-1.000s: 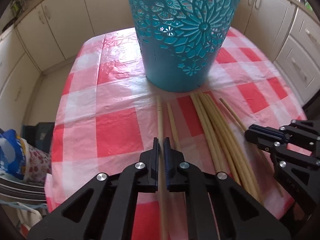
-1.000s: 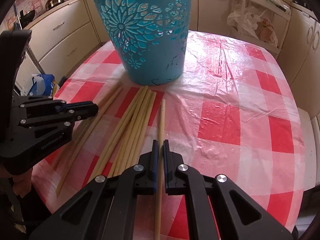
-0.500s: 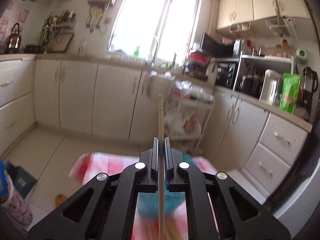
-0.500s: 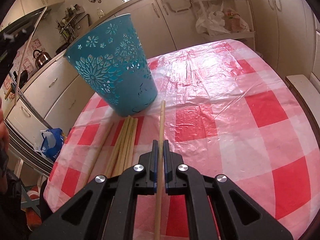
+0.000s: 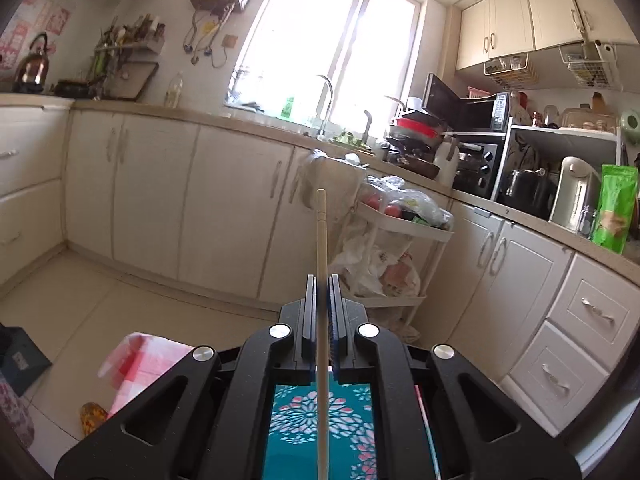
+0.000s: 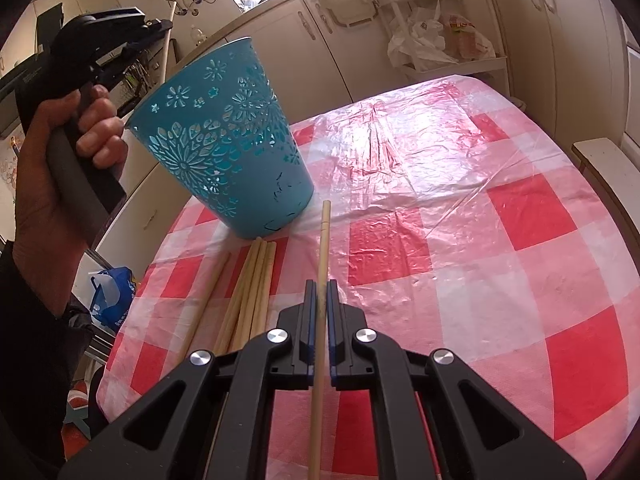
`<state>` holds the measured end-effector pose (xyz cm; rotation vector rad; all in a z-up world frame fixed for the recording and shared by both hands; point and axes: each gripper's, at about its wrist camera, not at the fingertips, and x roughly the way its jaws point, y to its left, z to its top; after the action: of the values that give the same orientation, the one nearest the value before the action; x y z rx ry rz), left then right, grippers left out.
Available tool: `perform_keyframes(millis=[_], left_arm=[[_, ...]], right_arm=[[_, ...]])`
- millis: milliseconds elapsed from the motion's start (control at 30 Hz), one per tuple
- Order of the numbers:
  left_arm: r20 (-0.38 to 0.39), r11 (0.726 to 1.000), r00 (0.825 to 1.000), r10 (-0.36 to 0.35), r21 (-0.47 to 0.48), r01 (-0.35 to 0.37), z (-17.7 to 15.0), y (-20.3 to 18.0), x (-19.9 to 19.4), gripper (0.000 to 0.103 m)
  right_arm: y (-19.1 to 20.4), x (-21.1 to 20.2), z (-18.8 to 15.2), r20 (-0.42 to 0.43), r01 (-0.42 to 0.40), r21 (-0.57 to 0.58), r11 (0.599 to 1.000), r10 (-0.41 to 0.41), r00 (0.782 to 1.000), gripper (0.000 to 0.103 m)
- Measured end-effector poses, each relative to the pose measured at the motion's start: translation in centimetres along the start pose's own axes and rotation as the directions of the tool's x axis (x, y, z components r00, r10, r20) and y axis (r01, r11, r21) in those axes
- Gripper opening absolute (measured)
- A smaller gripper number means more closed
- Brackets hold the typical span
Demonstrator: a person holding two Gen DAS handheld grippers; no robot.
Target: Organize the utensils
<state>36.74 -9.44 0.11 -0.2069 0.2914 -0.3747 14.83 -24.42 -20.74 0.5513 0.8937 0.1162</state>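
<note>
My left gripper (image 5: 321, 280) is shut on a pale wooden chopstick (image 5: 321, 236) that sticks out ahead, raised over the teal cut-out bin (image 5: 320, 424) seen just below the jaws. In the right wrist view a hand (image 6: 68, 152) holds that left gripper (image 6: 160, 24) high, left of and above the bin (image 6: 224, 152). My right gripper (image 6: 319, 284) is shut on another chopstick (image 6: 323, 240), held low above the red-and-white checked tablecloth (image 6: 460, 240), its tip near the bin's base. Several loose chopsticks (image 6: 252, 292) lie on the cloth left of it.
Cream kitchen cabinets (image 5: 152, 196) and a white trolley with bags (image 5: 396, 240) stand beyond the table. A blue bag (image 6: 112, 292) sits on the floor at the left. A chair edge (image 6: 604, 164) borders the table's right side.
The left gripper has lifted its chopstick off the table and tilted up, so its view swung from tabletop to kitchen. The right gripper kept its chopstick and rolled slightly, then held nearly still.
</note>
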Motion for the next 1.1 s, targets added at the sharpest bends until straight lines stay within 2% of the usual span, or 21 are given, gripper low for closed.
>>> perform_keyframes(millis=[167, 300, 367, 433, 533, 700, 800, 867, 933, 967, 1033, 1100], left_arm=[[-0.091, 0.995, 0.996, 0.022, 0.096, -0.013, -1.3, -0.3, -0.3, 0.007], [-0.173, 0.994, 0.984, 0.043, 0.102, -0.026, -2.8, 0.4, -0.5, 0.012], [-0.194, 0.993, 0.98, 0.052, 0.113, -0.03, -3.6, 0.7, -1.2, 0.019], [-0.197, 0.993, 0.978, 0.061, 0.114, -0.039, -4.1, 1.1, -2.2, 0.038], [-0.169, 0.994, 0.983, 0.069, 0.099, -0.053, -4.3, 1.8, -4.8, 0.051], [-0.169, 0.999, 0.985, 0.018, 0.033, -0.013, -5.0, 3.0, -8.1, 0.057], [-0.183, 0.999, 0.983, -0.029, -0.032, 0.023, -5.8, 3.8, -9.3, 0.059], [-0.192, 0.995, 0.98, -0.058, -0.088, 0.042, -6.2, 4.4, -9.7, 0.06], [-0.191, 0.99, 0.979, -0.076, -0.133, 0.051, -6.5, 4.7, -10.0, 0.06], [-0.19, 0.987, 0.978, -0.084, -0.152, 0.055, -6.7, 4.9, -10.1, 0.061], [-0.187, 0.982, 0.978, -0.093, -0.18, 0.059, -6.9, 5.2, -10.1, 0.061], [-0.189, 0.979, 0.977, -0.098, -0.197, 0.06, -7.0, 5.5, -10.0, 0.062]], right_arm=[[0.1, 0.0, 0.0, -0.003, 0.002, -0.007, 1.0, -0.002, 1.0, 0.006], [0.0, 0.0, 0.1, -0.002, 0.003, -0.003, 1.0, -0.003, 1.0, 0.006], [0.1, -0.1, 0.1, 0.006, 0.006, -0.007, 1.0, -0.006, 1.0, 0.006], [0.3, -0.5, 0.3, 0.026, 0.004, -0.013, 1.0, -0.003, 1.0, 0.006], [1.2, -1.9, 1.1, 0.094, -0.018, -0.026, 0.999, 0.02, 0.995, 0.006], [4.4, -5.1, 3.4, 0.262, -0.037, -0.115, 0.993, 0.066, 0.963, 0.006], [6.9, -7.2, 5.6, 0.391, -0.053, -0.176, 0.983, 0.119, 0.913, 0.006], [8.8, -8.6, 7.6, 0.494, -0.066, -0.217, 0.974, 0.168, 0.853, 0.006], [10.1, -9.5, 9.6, 0.588, -0.088, -0.242, 0.966, 0.218, 0.779, 0.006], [10.7, -9.8, 10.7, 0.626, -0.102, -0.246, 0.964, 0.238, 0.743, 0.006], [11.7, -9.7, 12.5, 0.681, -0.114, -0.254, 0.96, 0.262, 0.684, 0.006], [12.1, -9.1, 13.5, 0.71, -0.111, -0.252, 0.961, 0.262, 0.653, 0.006]])
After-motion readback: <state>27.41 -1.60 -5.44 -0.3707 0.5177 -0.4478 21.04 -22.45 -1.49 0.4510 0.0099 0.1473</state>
